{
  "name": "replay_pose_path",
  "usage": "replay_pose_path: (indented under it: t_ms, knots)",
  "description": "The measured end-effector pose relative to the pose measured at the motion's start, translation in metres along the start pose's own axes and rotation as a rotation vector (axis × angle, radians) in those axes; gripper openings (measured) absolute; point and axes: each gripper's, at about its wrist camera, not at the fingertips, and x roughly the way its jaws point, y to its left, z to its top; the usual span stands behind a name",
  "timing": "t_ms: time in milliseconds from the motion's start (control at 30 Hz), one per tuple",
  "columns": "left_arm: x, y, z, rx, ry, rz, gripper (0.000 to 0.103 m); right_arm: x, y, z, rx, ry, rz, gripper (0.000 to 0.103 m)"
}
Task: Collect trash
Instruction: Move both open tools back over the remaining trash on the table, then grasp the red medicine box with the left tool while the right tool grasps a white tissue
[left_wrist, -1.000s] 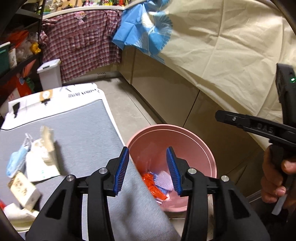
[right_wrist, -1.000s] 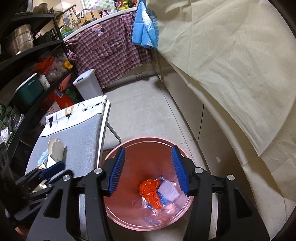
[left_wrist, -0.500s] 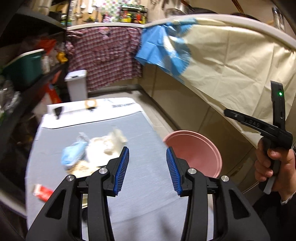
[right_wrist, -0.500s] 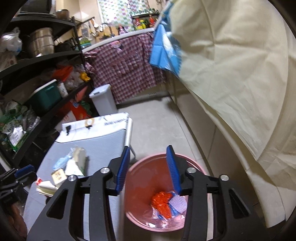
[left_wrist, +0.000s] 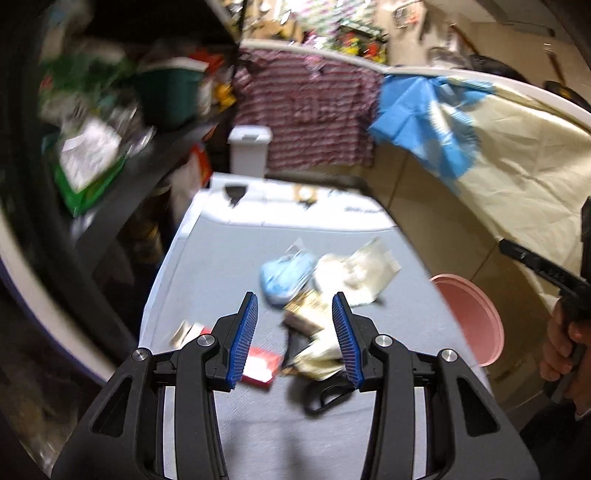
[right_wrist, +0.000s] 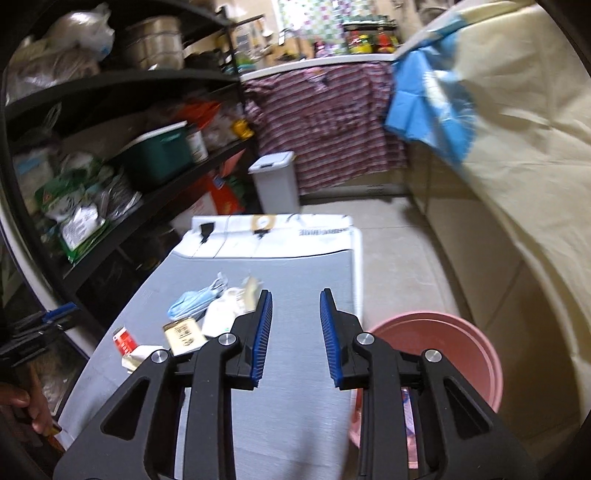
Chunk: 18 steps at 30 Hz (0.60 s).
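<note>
Left gripper (left_wrist: 294, 334) has swung off the pink plastic bucket (left_wrist: 476, 317) and back over the grey bench (left_wrist: 207, 280); fingers moderately apart, empty. Ahead: red-white packet (left_wrist: 258, 363), light-blue face mask (left_wrist: 282, 275), brown printed carton (left_wrist: 308, 308), white crumpled wrappers (left_wrist: 354, 275). Right gripper (right_wrist: 296, 332) has also left the bucket; fingers closing, nothing between. Next pickup is starting.

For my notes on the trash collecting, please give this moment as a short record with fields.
surface: grey table
trash on table: blue mask, white wrappers, red packet
bin: pink basin, on floor beside table
left tool: open, empty, above the trash
right tool: closing, nothing between its pads
</note>
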Motion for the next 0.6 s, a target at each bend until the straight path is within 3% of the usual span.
replay_pose_path:
  t_ms: [100,200,333,600]
  knots:
    - [0.015,0.015,-0.003,-0.032,0.034,0.030,0.042,0.017,0.016,-0.003,-0.026,0.019,0.024,0.027]
    - [0.020,0.028,0.000,-0.065,0.019,0.042,0.042,0.036,0.030,-0.005,-0.049,0.033,0.057,0.027]
    - [0.030,0.041,-0.007,-0.122,0.036,0.102,0.042,0.066,0.060,-0.010,-0.109,0.042,0.091,0.022]
    - [0.052,0.066,-0.018,-0.211,0.106,0.189,0.043,0.143,0.113,-0.019,-0.271,0.091,0.047,0.021]
